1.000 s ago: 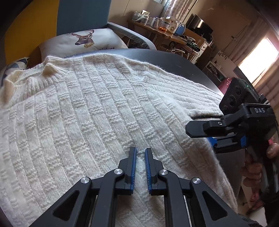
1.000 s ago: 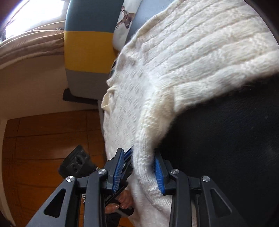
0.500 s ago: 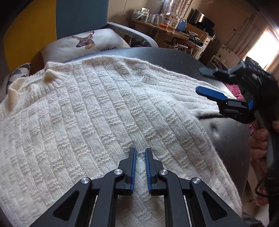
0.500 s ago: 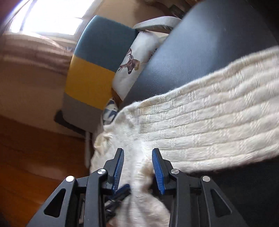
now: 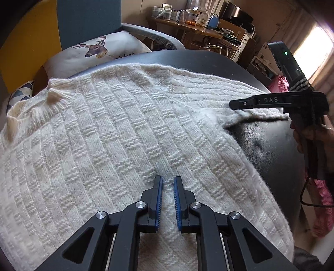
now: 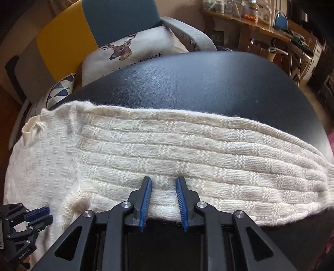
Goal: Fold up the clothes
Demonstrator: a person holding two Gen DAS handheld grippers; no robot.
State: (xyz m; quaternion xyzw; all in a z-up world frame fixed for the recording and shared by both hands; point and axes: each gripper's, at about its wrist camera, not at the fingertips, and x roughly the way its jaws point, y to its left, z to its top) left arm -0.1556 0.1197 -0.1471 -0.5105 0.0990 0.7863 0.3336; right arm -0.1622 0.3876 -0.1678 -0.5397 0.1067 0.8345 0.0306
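Observation:
A cream knitted sweater [image 5: 117, 133] lies spread on a round black table [image 5: 271, 141]. Its sleeve [image 6: 187, 150] stretches out to the right across the table. My left gripper [image 5: 166, 180] rests on the sweater's body with its jaws a narrow gap apart, a ridge of knit between the pads. My right gripper [image 6: 163, 181] is at the near edge of the sleeve, jaws slightly apart with the sleeve's edge between the pads. The right gripper also shows in the left wrist view [image 5: 246, 104], over the sleeve. The left gripper shows at the lower left of the right wrist view [image 6: 31, 218].
An armchair [image 6: 117, 18] in blue, yellow and grey stands behind the table with a deer-print cushion [image 5: 98, 50]. A cluttered wooden desk [image 5: 187, 27] is at the back right. A pink cloth [image 5: 321, 208] hangs off the table's right.
My right gripper has carried the sleeve up from the table's edge and laid it out flat across the table. The left gripper has stayed on the sweater's body.

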